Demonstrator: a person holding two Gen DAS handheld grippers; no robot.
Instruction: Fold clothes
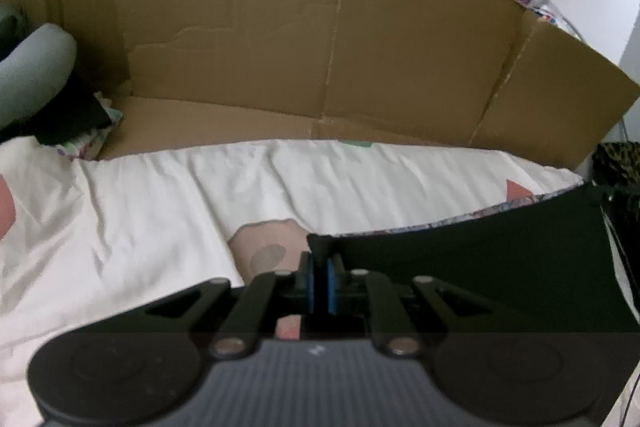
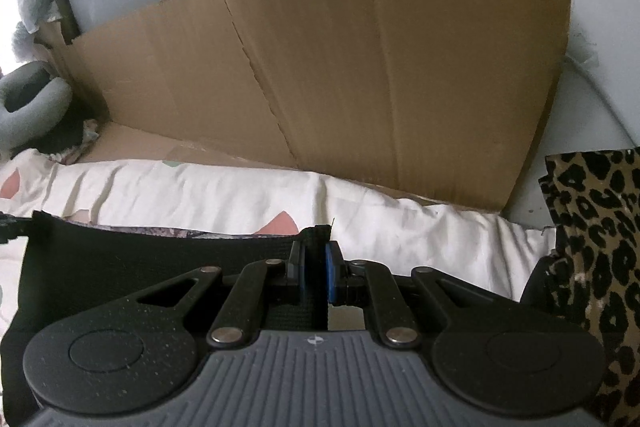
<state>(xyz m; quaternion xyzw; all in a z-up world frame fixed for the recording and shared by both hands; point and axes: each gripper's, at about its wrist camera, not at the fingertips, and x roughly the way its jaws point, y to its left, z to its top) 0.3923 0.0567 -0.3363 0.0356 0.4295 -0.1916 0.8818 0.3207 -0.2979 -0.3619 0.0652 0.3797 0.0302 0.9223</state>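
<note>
A black cloth (image 1: pixel 460 267) is stretched out just above a white bed sheet (image 1: pixel 160 207) with pink shapes on it, and each gripper pinches one top corner of it. The left gripper (image 1: pixel 319 267) has its blue pads squeezed tight on the cloth's left corner, and the right gripper (image 2: pixel 316 269) is squeezed tight on the other corner, near a strap. Behind the bed stands a big brown cardboard sheet (image 2: pixel 360 75), and a leopard-spot cloth (image 2: pixel 596 227) lies off to the right.
</note>
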